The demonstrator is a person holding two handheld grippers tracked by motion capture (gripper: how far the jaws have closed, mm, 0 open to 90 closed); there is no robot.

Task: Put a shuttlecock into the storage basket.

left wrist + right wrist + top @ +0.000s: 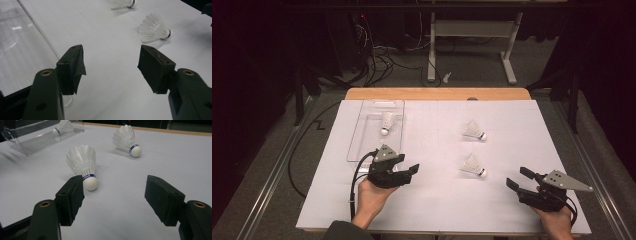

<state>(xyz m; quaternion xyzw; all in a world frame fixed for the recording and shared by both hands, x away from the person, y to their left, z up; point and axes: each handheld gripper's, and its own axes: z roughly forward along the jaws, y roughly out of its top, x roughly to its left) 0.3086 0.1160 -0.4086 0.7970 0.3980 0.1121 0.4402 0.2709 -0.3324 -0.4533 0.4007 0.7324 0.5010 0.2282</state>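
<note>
1. The left gripper (pixel 408 171) has its fingers (pixel 71 67) released and spread wide with nothing between them, low over the white desk (pixel 437 200). It sits just at the 5 o'clock corner of the clear plastic tray (pixel 362 131).
2. The right gripper (pixel 518 178) likewise has its fingers (pixel 71 195) parted and bare, hovering at the desk's 4 o'clock area.
3. The near shuttlecock (pixel 473 165) lies on its side about midway between the two grippers, well apart from the left one and near the right one. Its long axis runs from 10 to 4 o'clock in the high view, cork tip toward 4, feather skirt toward 10.
4. In the right gripper view it lies just ahead of the left-hand finger, cork end (pixel 90 183) toward the camera.
5. The far shuttlecock (pixel 474 131) lies at 12 o'clock of the near one, on its side, cork toward 4 o'clock.
6. A third shuttlecock (pixel 387 123) lies inside the tray, cork toward 6 o'clock.
</note>
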